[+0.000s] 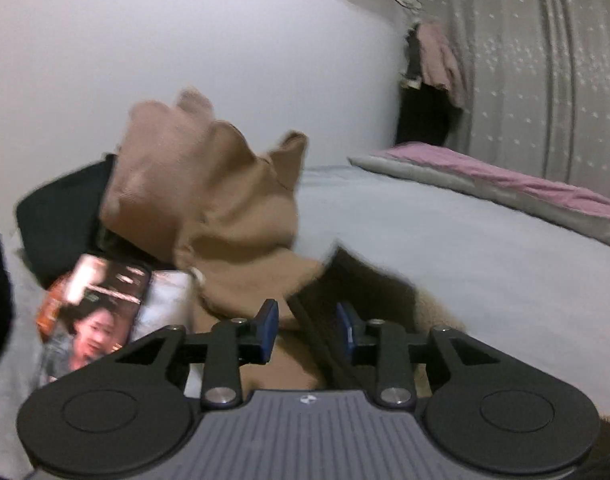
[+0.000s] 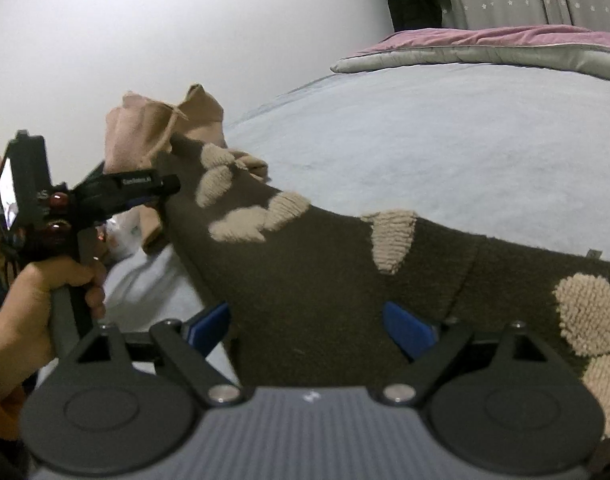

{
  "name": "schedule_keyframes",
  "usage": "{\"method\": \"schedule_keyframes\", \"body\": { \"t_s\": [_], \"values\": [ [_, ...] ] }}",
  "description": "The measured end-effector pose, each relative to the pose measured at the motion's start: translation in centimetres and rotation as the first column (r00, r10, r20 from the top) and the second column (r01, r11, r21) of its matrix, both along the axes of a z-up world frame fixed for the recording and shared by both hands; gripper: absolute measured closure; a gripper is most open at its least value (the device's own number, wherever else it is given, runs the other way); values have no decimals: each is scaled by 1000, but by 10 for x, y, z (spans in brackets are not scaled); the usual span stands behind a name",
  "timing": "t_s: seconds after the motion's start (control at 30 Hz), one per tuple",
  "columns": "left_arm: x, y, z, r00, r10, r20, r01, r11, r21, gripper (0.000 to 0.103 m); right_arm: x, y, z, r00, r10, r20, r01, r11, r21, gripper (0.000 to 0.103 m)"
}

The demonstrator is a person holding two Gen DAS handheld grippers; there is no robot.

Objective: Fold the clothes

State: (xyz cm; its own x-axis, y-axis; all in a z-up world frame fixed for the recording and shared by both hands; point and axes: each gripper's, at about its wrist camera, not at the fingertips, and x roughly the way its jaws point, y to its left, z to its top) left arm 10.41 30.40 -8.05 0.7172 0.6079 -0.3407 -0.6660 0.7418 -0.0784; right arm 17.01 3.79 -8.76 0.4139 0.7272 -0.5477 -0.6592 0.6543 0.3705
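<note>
A dark brown sweater (image 2: 325,272) with beige tufted patches lies spread across the light blue bed sheet (image 2: 425,128). My right gripper (image 2: 309,326) sits low over its near edge, jaws wide apart, the knit lying between the blue pads without being pinched. In the right wrist view a hand holds my left gripper (image 2: 167,186) at the sweater's far left end. In its own view the left gripper (image 1: 308,328) stands partly open, with the sweater's dark edge (image 1: 325,320) in the gap and the pads off it. A crumpled tan garment (image 1: 209,192) is heaped just beyond.
A glossy printed packet (image 1: 93,312) and a black garment (image 1: 61,216) lie left of the tan heap. A pink and grey duvet (image 1: 505,188) is bunched along the bed's far side. Grey star curtains (image 1: 545,80) and hanging clothes (image 1: 437,56) stand behind. A white wall borders the left.
</note>
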Motion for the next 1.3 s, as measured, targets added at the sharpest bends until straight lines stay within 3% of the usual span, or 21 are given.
{"method": "schedule_keyframes", "body": {
  "t_s": [0.13, 0.27, 0.33, 0.37, 0.43, 0.5, 0.6, 0.67, 0.73, 0.9, 1.0, 1.07, 1.2, 1.3],
  "values": [
    [-6, -20, 15, 993, -110, 33, 111, 994, -6, 71, -2, -19, 18, 998, -61, 32, 58, 996, 65, 16],
    [1, -47, 12, 954, -298, 13, 299, 952, -71, 71, 6, -45, 26, 979, -201, 30, 196, 974, 117, 37],
    [2, -63, 6, 925, -380, -8, 378, 922, -87, 71, 10, -52, 24, 969, -247, 32, 242, 963, 116, 52],
    [3, -71, 4, 907, -421, -20, 417, 904, -92, 71, 12, -53, 22, 967, -255, 30, 250, 962, 107, 67],
    [4, -88, 1, 866, -498, -49, 493, 865, -89, 71, 15, -52, 19, 968, -249, 26, 246, 965, 86, 82],
    [4, -101, -1, 816, -571, -84, 566, 820, -82, 71, 13, -45, 16, 971, -235, 43, 233, 971, 52, 83],
    [4, -122, -6, 756, -626, -193, 623, 778, -82, 71, 9, -35, 11, 975, -213, 67, 213, 977, 3, 83],
    [4, -128, -14, 740, -615, -275, 613, 783, -102, 71, 8, -31, 6, 975, -211, 69, 212, 977, -20, 83],
    [4, -128, -23, 736, -584, -343, 579, 805, -129, 67, 7, -27, 2, 975, -211, 66, 214, 976, -33, 83],
    [-4, -132, -14, 752, -551, -362, 537, 831, -147, 67, 10, -23, -4, 976, -207, 61, 210, 976, -51, 83],
    [-10, -129, -4, 779, -563, -277, 545, 826, -144, 67, 9, -20, -5, 976, -204, 75, 210, 975, -69, 83],
    [-11, -128, -1, 782, -577, -237, 563, 816, -131, 67, 8, -19, -4, 975, -203, 85, 209, 975, -72, 83],
    [-1, -118, -7, 771, -574, -275, 551, 819, -163, 67, 6, -16, -2, 973, -201, 114, 211, 974, -82, 83],
    [5, -105, -15, 801, -539, -262, 488, 840, -236, 67, 4, -10, -2, 970, -195, 143, 212, 971, -112, 83]
  ]
}}
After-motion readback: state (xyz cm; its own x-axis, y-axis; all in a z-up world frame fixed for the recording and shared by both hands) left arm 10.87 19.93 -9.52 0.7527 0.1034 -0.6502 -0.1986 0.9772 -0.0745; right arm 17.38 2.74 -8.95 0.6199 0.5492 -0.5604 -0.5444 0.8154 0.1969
